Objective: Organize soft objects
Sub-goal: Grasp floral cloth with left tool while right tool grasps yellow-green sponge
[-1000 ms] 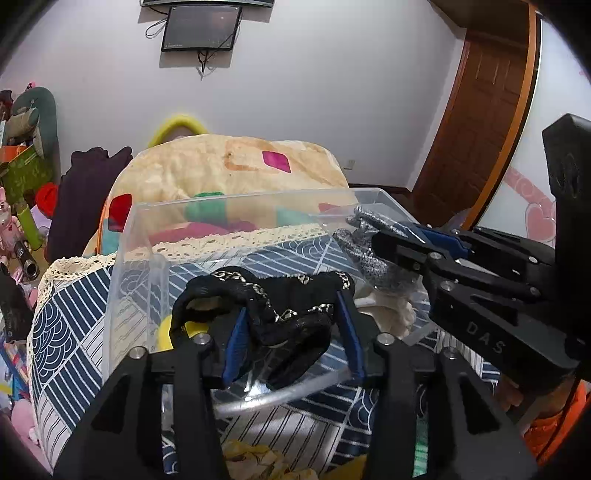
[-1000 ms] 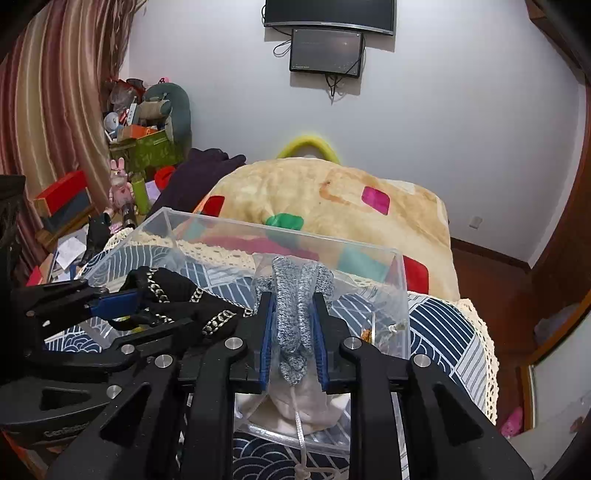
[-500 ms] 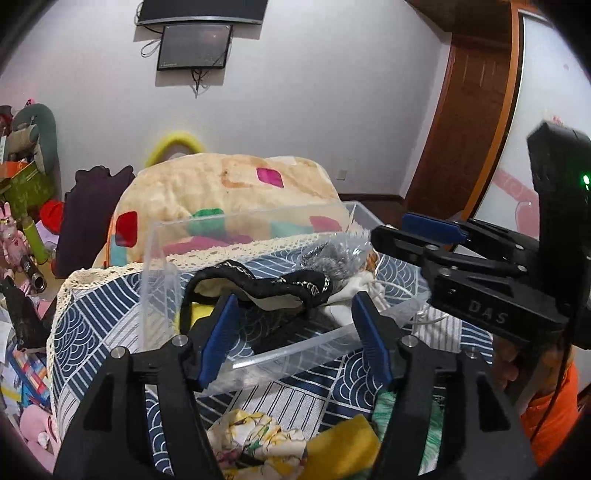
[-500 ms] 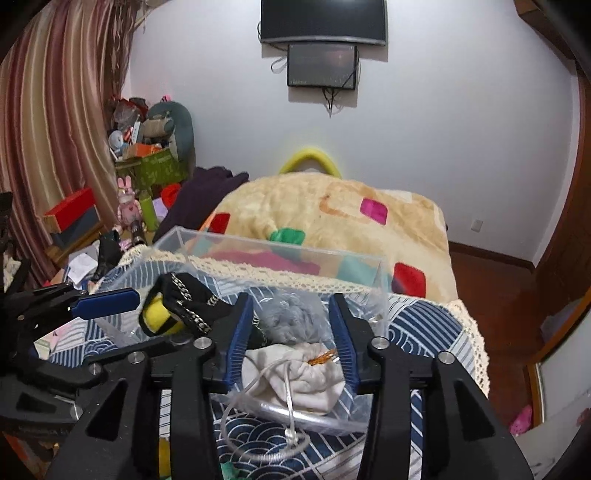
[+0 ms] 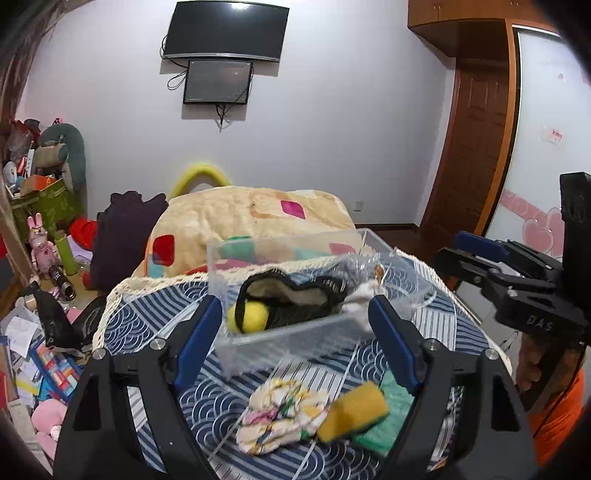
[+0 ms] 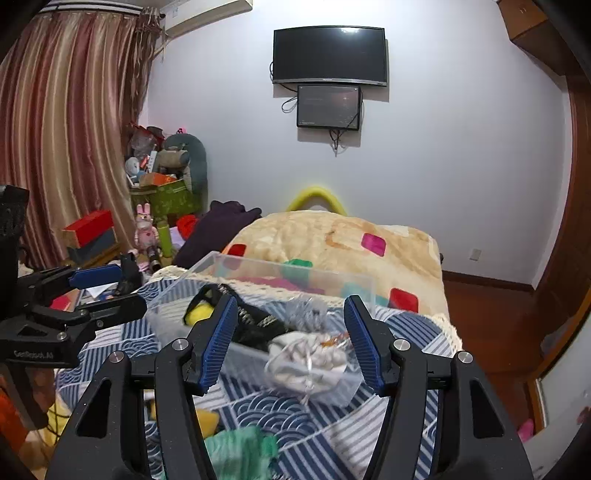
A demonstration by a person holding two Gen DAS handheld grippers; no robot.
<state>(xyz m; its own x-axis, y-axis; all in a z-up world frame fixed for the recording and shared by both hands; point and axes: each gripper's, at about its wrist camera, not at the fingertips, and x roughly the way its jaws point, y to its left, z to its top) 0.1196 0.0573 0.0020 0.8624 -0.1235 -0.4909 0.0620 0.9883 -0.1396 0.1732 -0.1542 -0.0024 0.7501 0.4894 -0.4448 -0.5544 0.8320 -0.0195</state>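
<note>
My left claw [image 5: 295, 328] fills the bottom of its own view, its blue pads spreading wider with nothing pinched between them. My right claw [image 6: 290, 339] sits low in its view too, pads also spreading apart and gripping nothing; it shows again at the right edge of the left view.

Just past both claws, in the middle of each frame, a clear plastic box [image 5: 284, 338] stands on the blue patterned cloth [image 5: 147, 321]. Inside it, toward the left, lies a yellow ball [image 5: 248, 316] with a black chain-trimmed pouch [image 5: 291, 299] draped beside and over it. Toward the right of the box sits a white drawstring bag [image 6: 306, 356] with something grey and fuzzy [image 6: 308, 308] behind it, too blurred to name.

Lower in the left view, still on the cloth in front of the box, lie a floral cloth bundle [image 5: 282, 419], a yellow sponge [image 5: 352, 411] touching it, and a green cloth [image 5: 388, 417] at the sponge's right. Behind the box, in mid-frame, a beige blanket with coloured patches [image 5: 251, 218] rises. A screen [image 5: 225, 31] hangs on the wall at the top.
</note>
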